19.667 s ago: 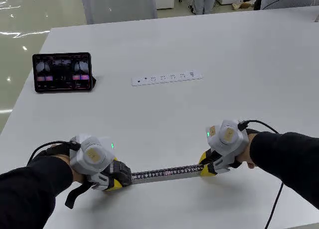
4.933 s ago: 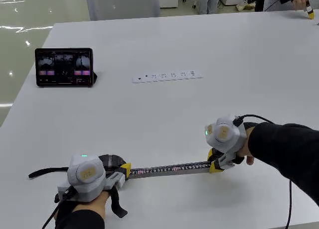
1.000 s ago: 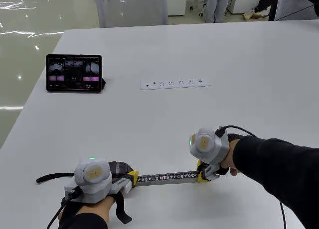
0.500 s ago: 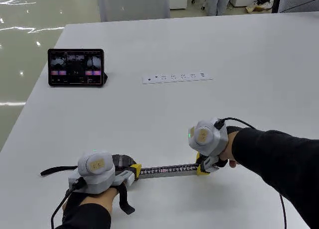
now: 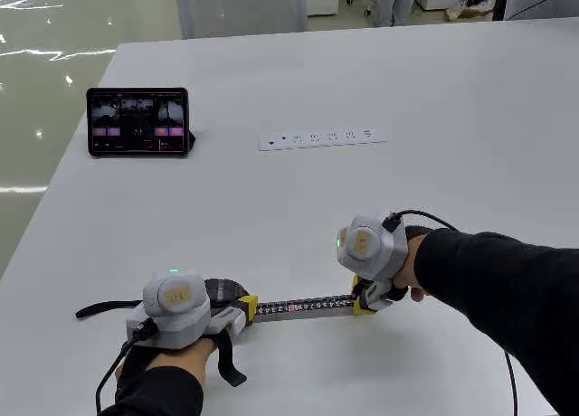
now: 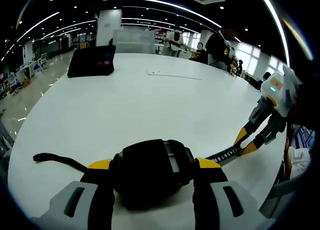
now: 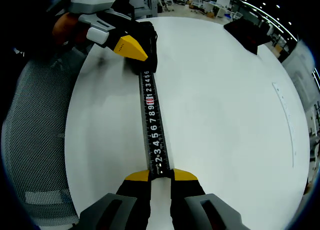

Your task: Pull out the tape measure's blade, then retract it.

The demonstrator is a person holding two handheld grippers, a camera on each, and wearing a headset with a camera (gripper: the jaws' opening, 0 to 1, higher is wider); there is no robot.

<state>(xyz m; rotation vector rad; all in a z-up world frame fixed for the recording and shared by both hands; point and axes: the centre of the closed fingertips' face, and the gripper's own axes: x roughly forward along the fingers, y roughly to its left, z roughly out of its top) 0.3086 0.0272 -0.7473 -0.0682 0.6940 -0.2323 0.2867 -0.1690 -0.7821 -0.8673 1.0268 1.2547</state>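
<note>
Yellow-tipped jaws of the right gripper (image 7: 160, 176) are pressed nearly together, pinching the tip of the blade (image 7: 151, 120). Jaws of the left gripper (image 6: 154, 165) clamp the black tape measure case (image 5: 222, 292) from both sides. The case rests on the white workbench (image 5: 362, 199) near its front edge, with its wrist strap (image 6: 55, 159) trailing beside it. The blade lies flat and straight between the two grippers, with a short length exposed.

Judgement: the blade is out and retraction is not yet done. The next move calls for the right gripper to guide the tip straight back to the case mouth, keeping the pinch, while the case is held steady against recoil.
</note>
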